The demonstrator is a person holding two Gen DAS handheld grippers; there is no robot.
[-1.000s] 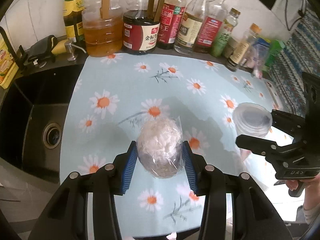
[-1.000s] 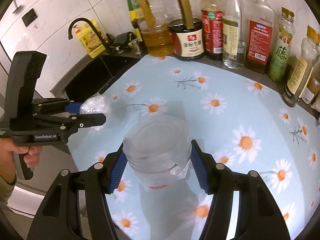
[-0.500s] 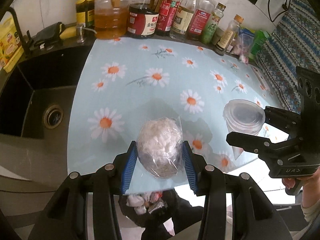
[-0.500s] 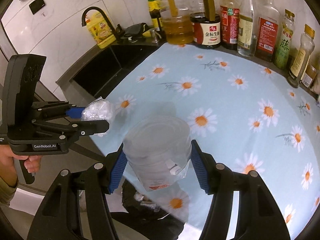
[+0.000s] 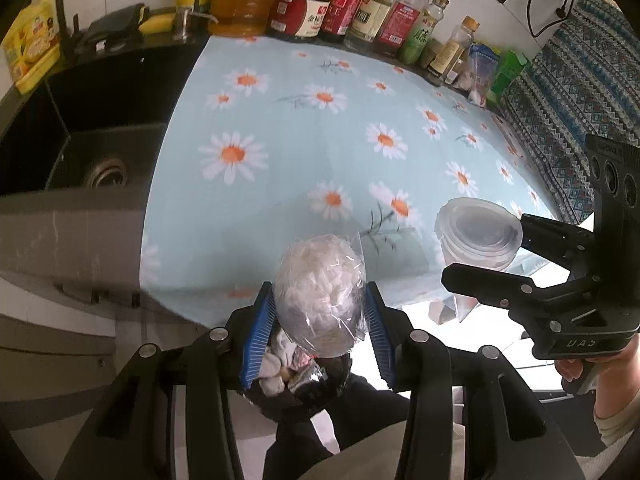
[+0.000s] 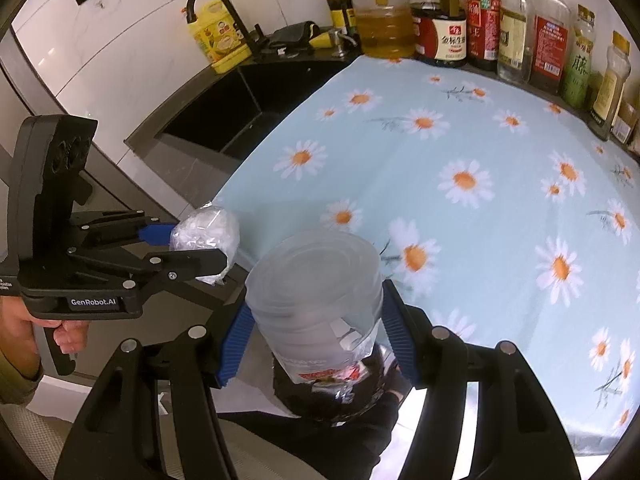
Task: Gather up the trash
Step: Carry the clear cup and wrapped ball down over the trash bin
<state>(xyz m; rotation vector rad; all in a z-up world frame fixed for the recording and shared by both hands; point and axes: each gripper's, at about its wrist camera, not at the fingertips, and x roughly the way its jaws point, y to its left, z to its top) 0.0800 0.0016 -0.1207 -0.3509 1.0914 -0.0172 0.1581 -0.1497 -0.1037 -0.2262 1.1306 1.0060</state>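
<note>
Left wrist view shows a clear bag of white crumpled waste (image 5: 320, 284) pinched between the blue pads of the left tongs (image 5: 319, 322), held in the air just past the near edge of the table (image 5: 304, 128), above a black trash bag (image 5: 304, 388) that already holds scraps. Right wrist view shows a crushed clear plastic container (image 6: 316, 300) pinched in the right tongs (image 6: 316, 328), also off the table edge and over the same black bag (image 6: 340, 404). Each tool appears in the other's view, side by side and apart. Behind them the daisy-print cloth (image 6: 480, 148) covers the table, a row of sauce and oil bottles (image 6: 480, 28) lines the wall, and a dark sink (image 5: 84, 136) sits to the left.
</note>
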